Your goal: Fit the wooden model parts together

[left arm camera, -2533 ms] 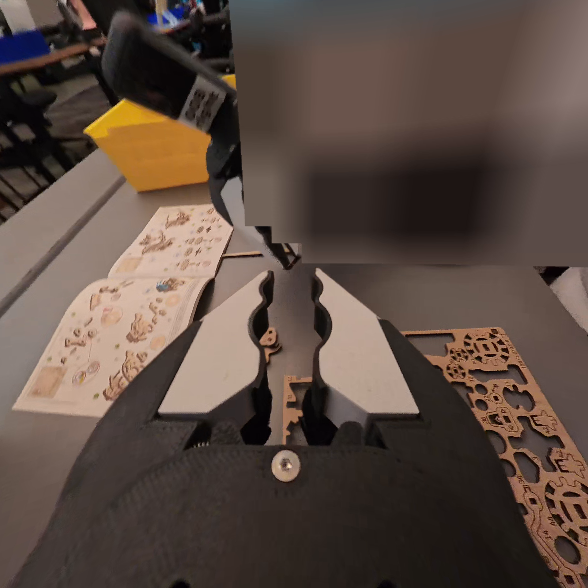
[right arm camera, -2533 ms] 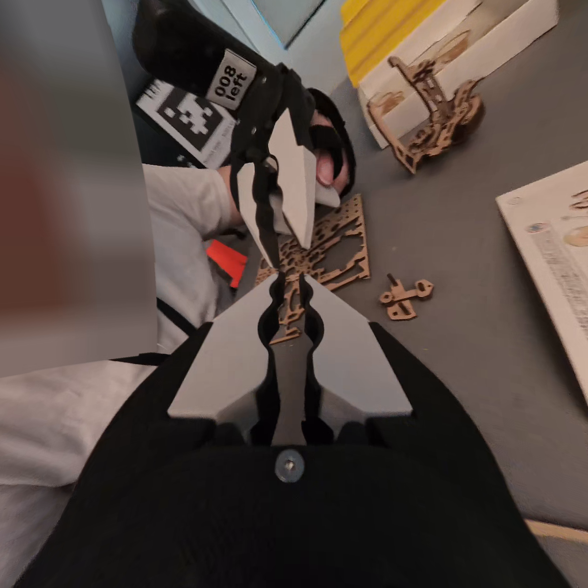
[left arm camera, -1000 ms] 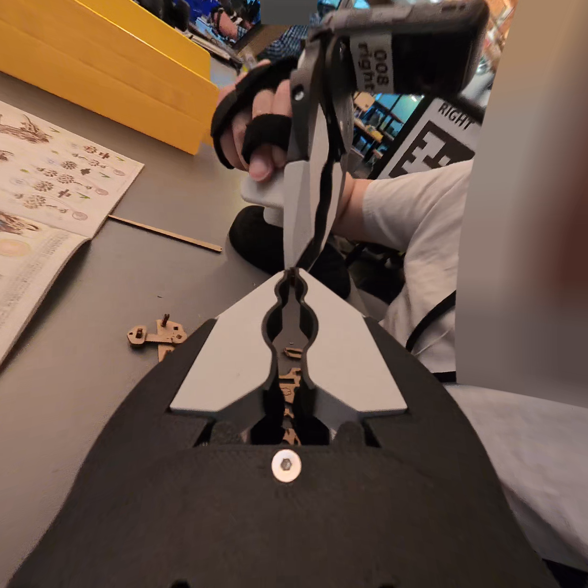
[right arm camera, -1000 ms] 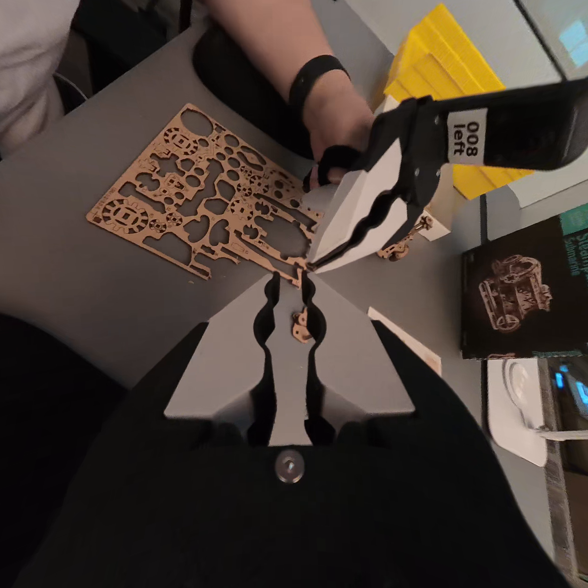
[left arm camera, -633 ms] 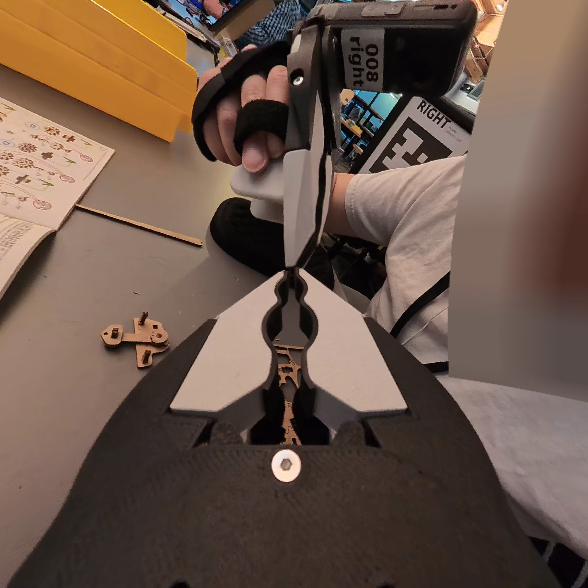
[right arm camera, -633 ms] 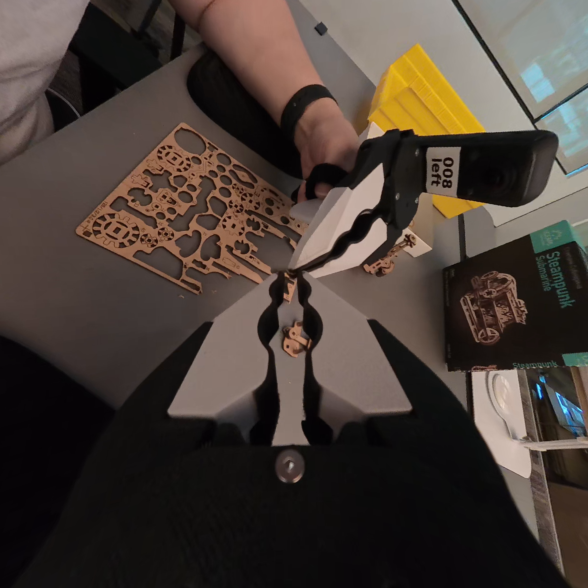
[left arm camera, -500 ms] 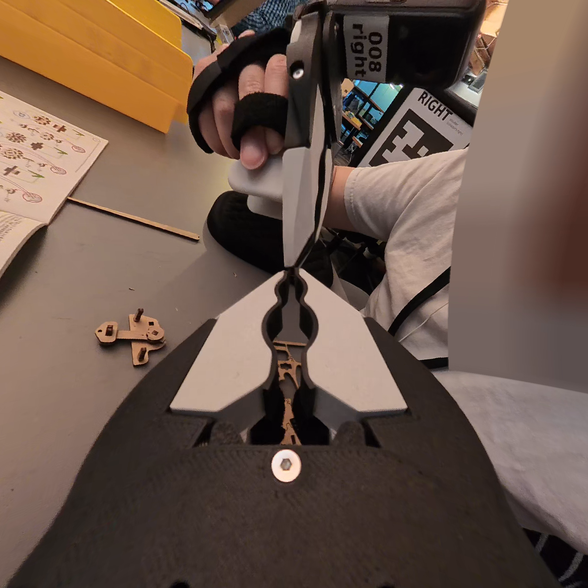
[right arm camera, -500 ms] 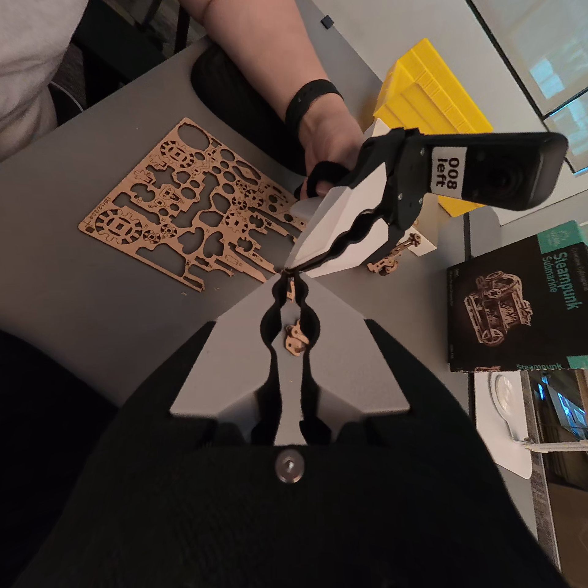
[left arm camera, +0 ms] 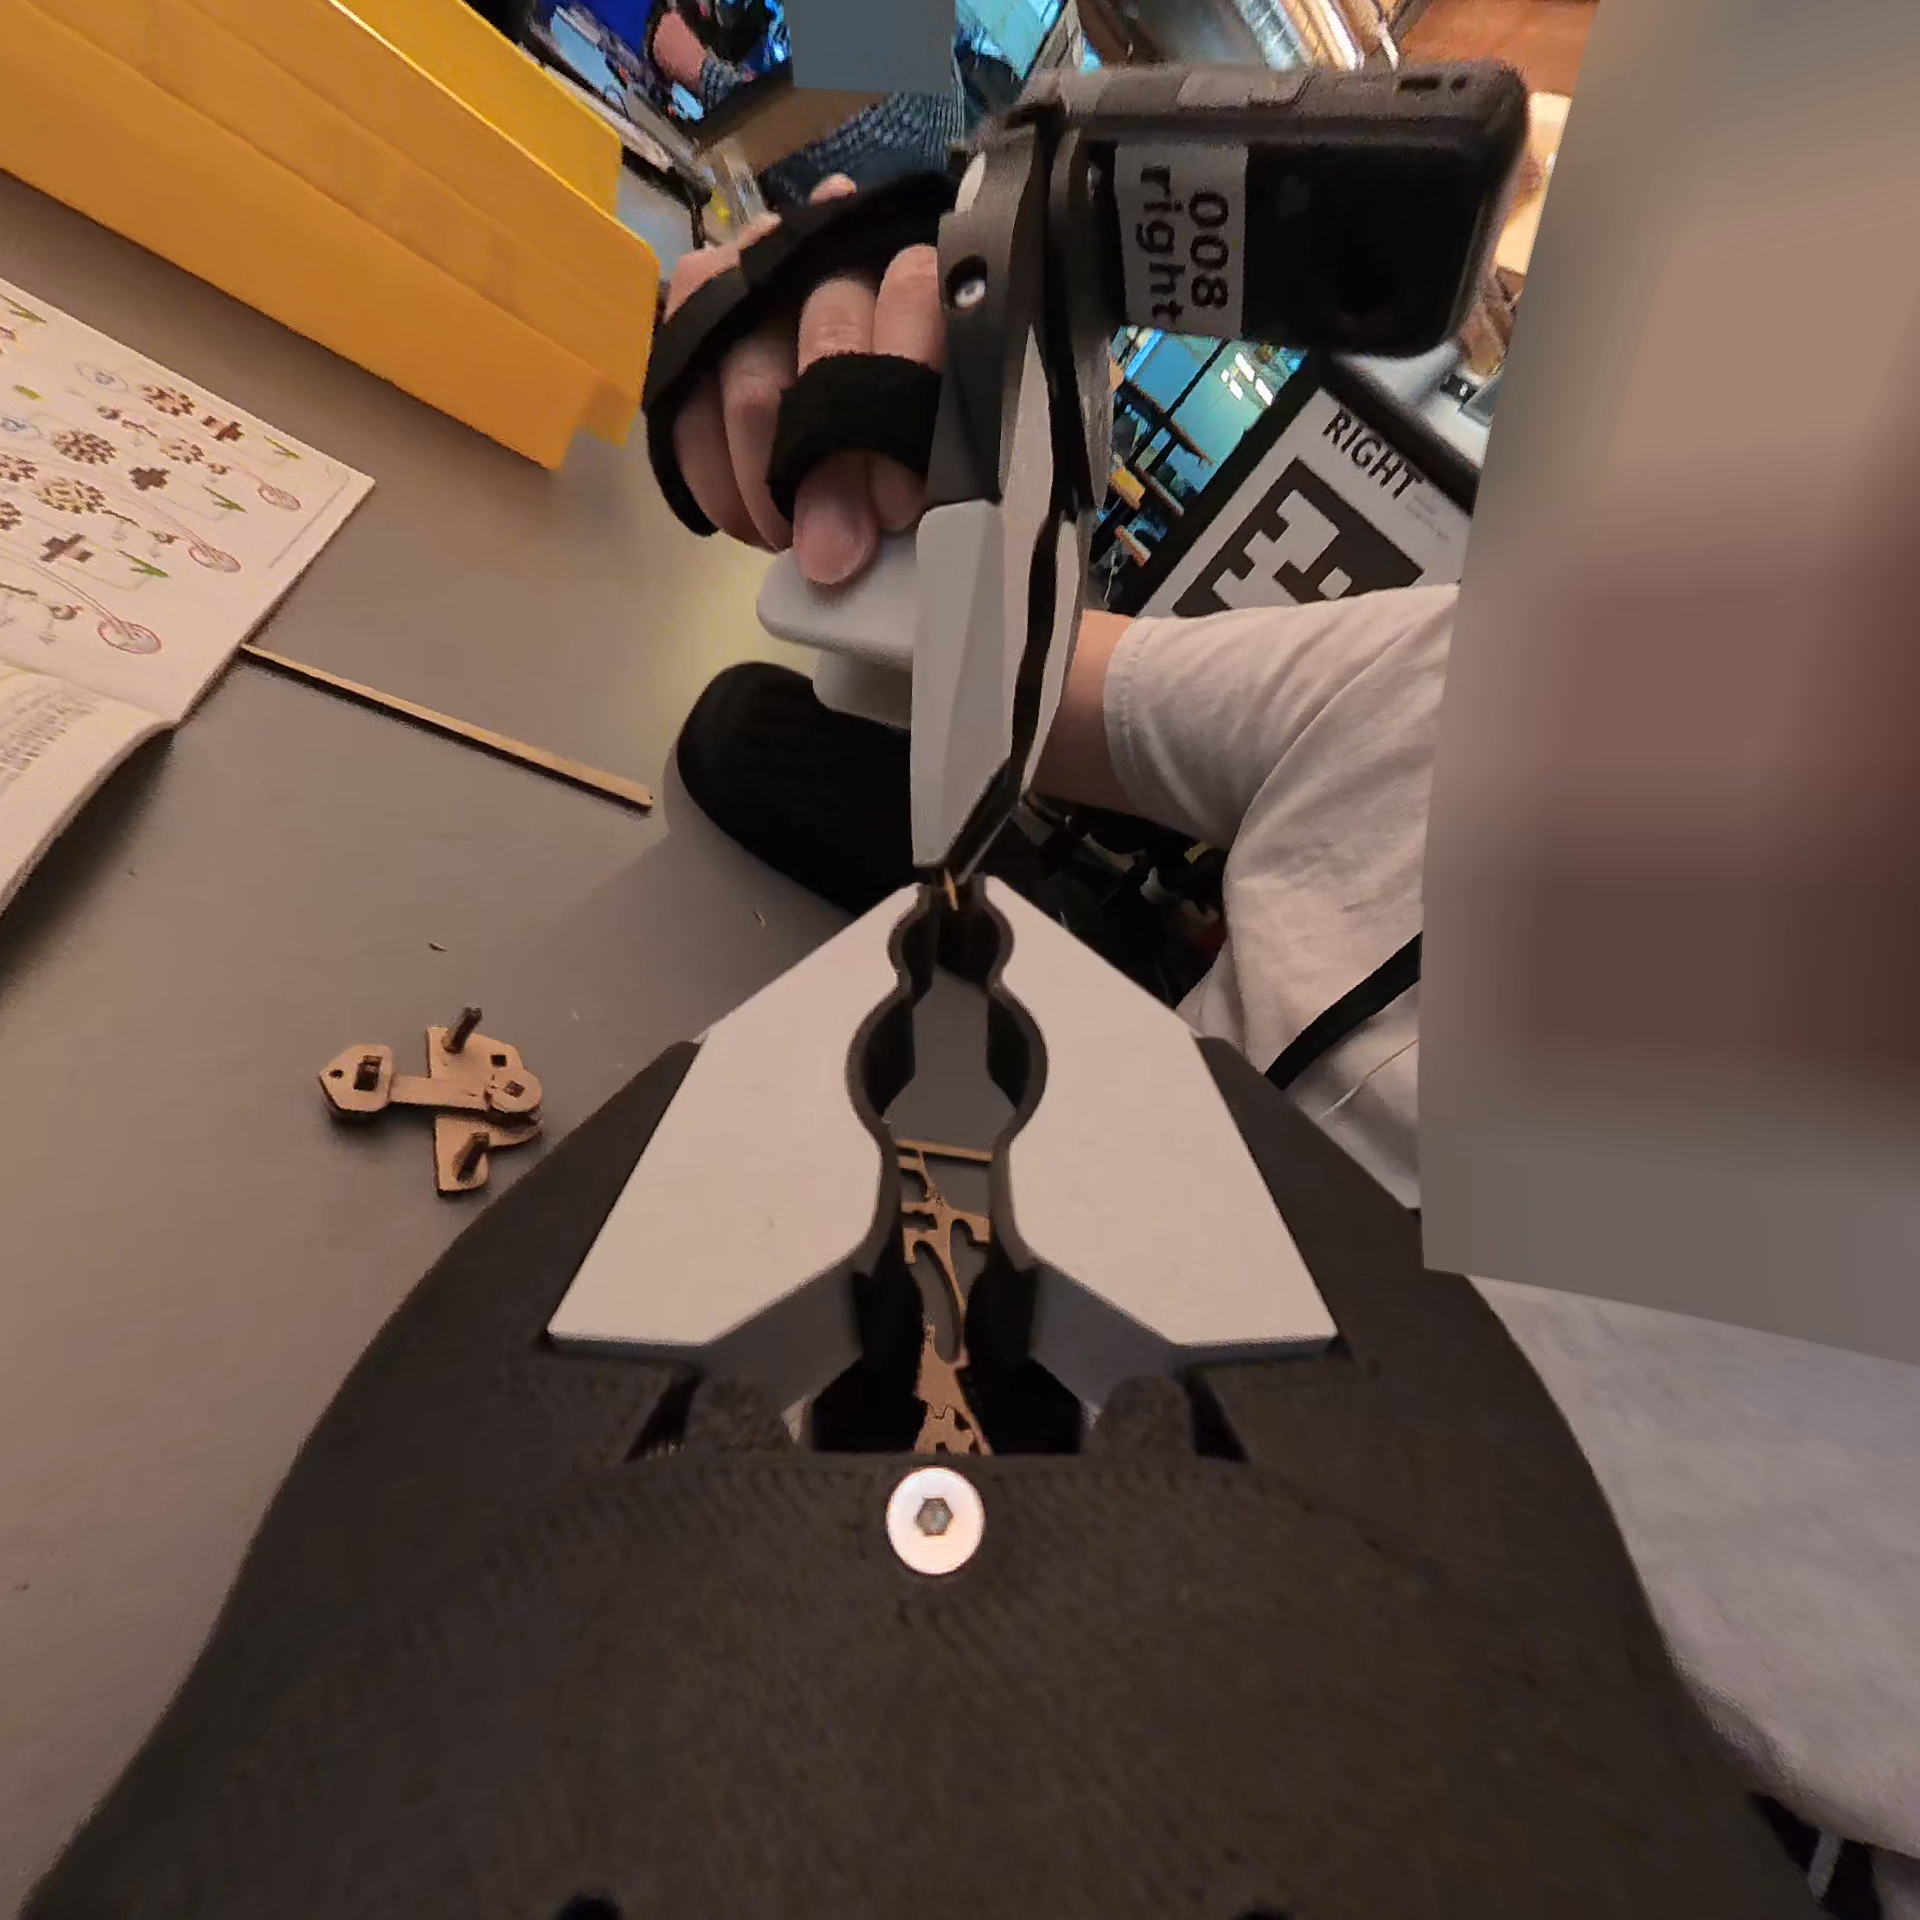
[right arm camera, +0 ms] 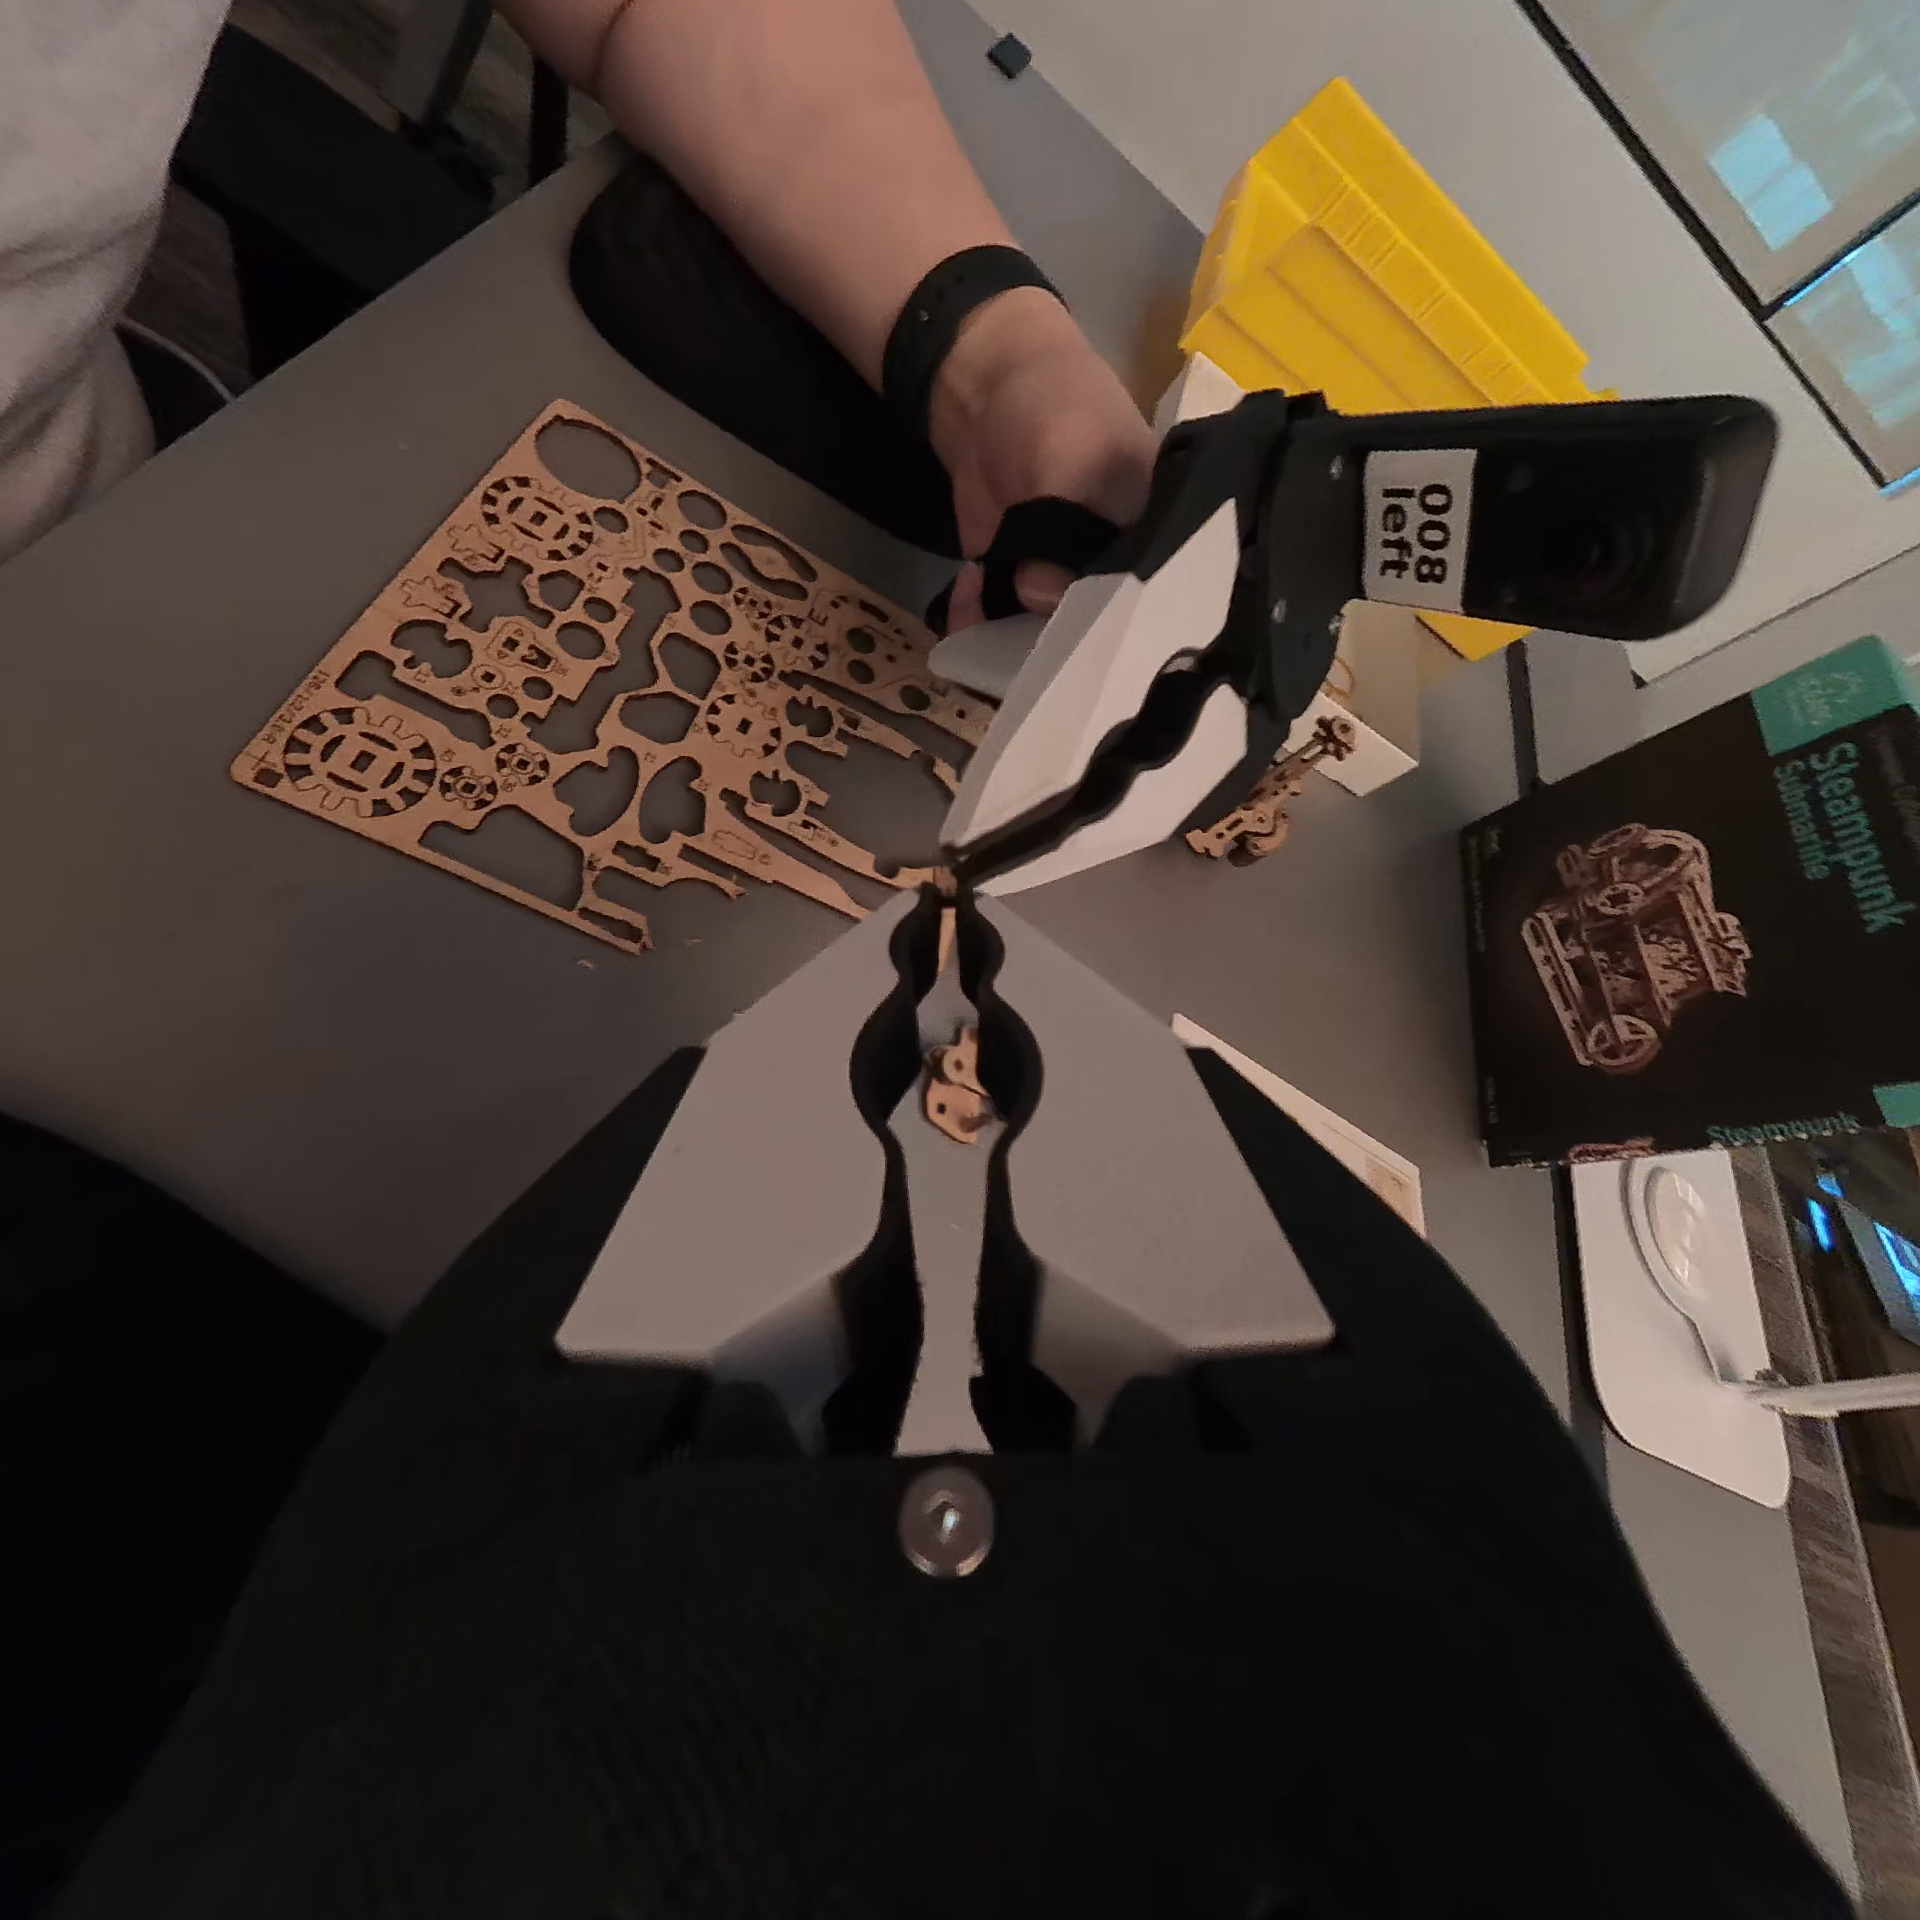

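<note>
A grey bench (right arm camera: 312,1039) carries a cut-out wooden sheet (right arm camera: 582,686), the landmark here, lying near the bench edge. Just beside the sheet's corner, above bare bench, the left tongs (right arm camera: 951,871) and right tongs (right arm camera: 940,914) meet tip to tip, both closed on one tiny wooden part (right arm camera: 943,885). Only the left wrist view shows a loose wooden assembly (left arm camera: 436,1091) whole; the right wrist view alone shows a dark box (right arm camera: 1704,935).

Grey table (right arm camera: 312,935); on it: punched wooden sheet (right arm camera: 582,686); small wooden assembly (left arm camera: 442,1091); open booklet (left arm camera: 125,499); black box (right arm camera: 1704,935).
</note>
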